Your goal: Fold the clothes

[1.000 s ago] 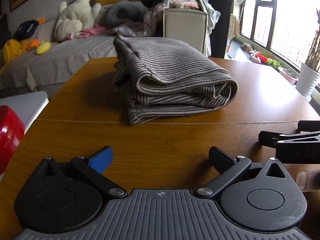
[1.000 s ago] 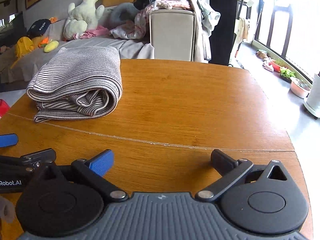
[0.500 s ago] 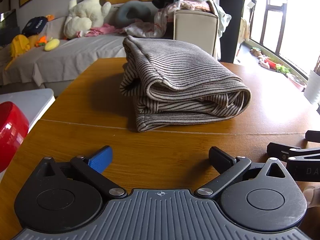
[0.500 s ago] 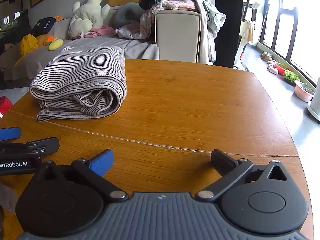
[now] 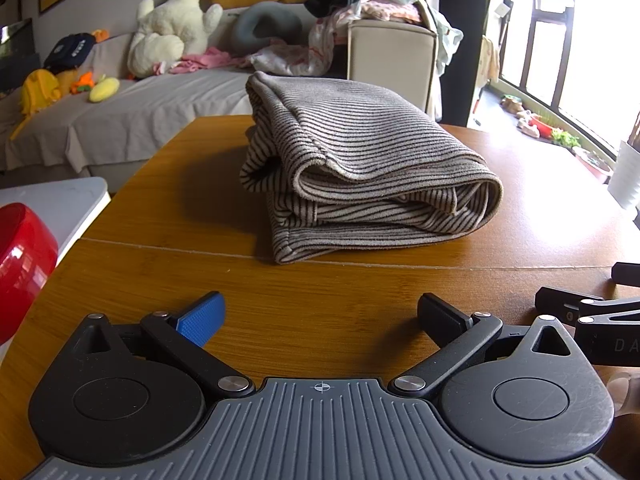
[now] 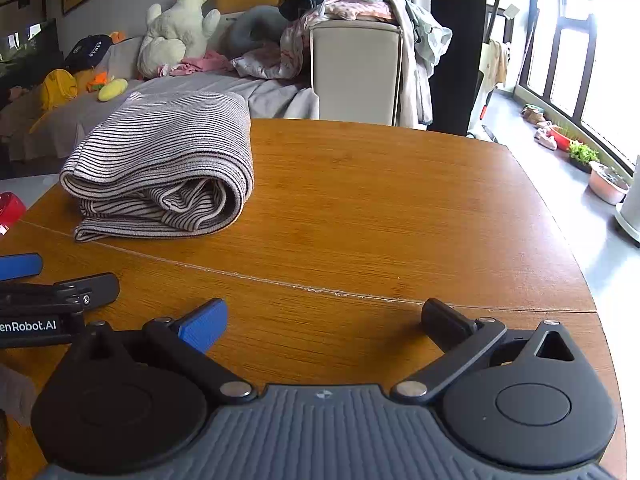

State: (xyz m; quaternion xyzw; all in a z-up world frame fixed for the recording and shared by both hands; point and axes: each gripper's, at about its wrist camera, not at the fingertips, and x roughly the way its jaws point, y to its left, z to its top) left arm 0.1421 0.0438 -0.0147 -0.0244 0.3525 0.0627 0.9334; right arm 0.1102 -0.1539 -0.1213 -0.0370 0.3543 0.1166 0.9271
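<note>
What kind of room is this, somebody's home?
Most likely a lived-in living room. Behind the wooden table with the folded striped garment stands a grey-covered sofa bearing a big plush duck. More clothes are heaped on an armchair, and potted plants sit by the bright window.

Brown round wood table [image 6: 360,200]: smooth, a bit shiny, fine grain w/ a thin seam. Folded grey striped cloth garment [image 5: 360,168]: soft, fuzzy, matt. Left gripper [image 5: 320,316] & right gripper [image 6: 324,320]: black matt plastic, ribbed grey base, shiny metal pins, one bumpy blue pad each. Red shiny plastic thing [image 5: 20,264]: glossy.
</note>
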